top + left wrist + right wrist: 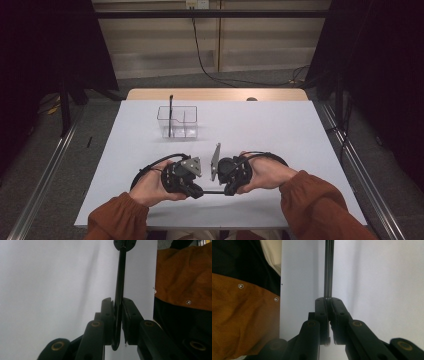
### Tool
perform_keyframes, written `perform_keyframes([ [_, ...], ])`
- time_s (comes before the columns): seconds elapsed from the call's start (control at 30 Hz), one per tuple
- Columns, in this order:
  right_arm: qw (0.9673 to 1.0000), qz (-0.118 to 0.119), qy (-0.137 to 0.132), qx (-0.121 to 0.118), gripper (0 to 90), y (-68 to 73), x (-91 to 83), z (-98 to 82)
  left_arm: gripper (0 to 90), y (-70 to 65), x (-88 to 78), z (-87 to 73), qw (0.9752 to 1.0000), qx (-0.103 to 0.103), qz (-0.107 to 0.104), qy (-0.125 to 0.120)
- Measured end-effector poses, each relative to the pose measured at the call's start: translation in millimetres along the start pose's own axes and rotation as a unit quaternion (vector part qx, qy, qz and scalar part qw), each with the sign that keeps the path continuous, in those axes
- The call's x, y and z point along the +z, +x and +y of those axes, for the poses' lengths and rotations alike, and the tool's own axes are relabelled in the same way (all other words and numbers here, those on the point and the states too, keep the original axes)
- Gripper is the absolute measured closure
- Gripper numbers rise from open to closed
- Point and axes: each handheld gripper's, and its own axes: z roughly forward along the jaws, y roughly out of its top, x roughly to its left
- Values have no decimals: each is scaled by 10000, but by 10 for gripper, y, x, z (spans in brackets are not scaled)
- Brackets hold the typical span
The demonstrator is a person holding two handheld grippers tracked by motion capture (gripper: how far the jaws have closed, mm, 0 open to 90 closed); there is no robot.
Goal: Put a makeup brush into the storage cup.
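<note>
Black and slim, the rod [214, 192] spans my two facing claws near the table's [280, 130] six o'clock edge, left gripper [118, 305] and right gripper [329, 301] both clenched on its ends, so next, I judge, one claw must release before it goes to the clear bin [178, 121] at eleven o'clock.

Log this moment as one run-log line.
left gripper: shut on black rod | right gripper: shut on rod's other end | rod: level, above table | clear bin: untouched, another rod inside
</note>
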Motion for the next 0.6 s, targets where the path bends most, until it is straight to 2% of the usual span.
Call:
perform_keyframes([
  [0.03, 10000, -29, -2, -5, 845, 0, 2, -3, 818, -7, 1, 2, 10000, 44, -64, 39],
  [0.07, 10000, -10, 15, -3, 844, 3, -1, -5, 828, -13, 7, 6, 9999, 114, -36, 58],
  [0.13, 10000, -61, 30, -39, 837, 7, 3, -7, 838, -20, 18, 7, 9999, 59, -99, 66],
  [0.37, 9998, -67, -152, 80, 817, -6, -4, -62, 840, 1, 5, 1, 9998, -68, -166, -2],
  [0.47, 9997, -128, -213, 35, 775, -13, 5, -76, 841, 10, -5, -8, 9998, -104, -181, -48],
  [0.53, 9994, -151, -291, 88, 766, -12, 3, -85, 841, 12, -16, -11, 9998, -99, -166, -106],
  [0.6, 9990, -165, -392, 126, 706, -15, 0, -98, 841, 11, -13, -17, 9997, -141, -175, -134],
])
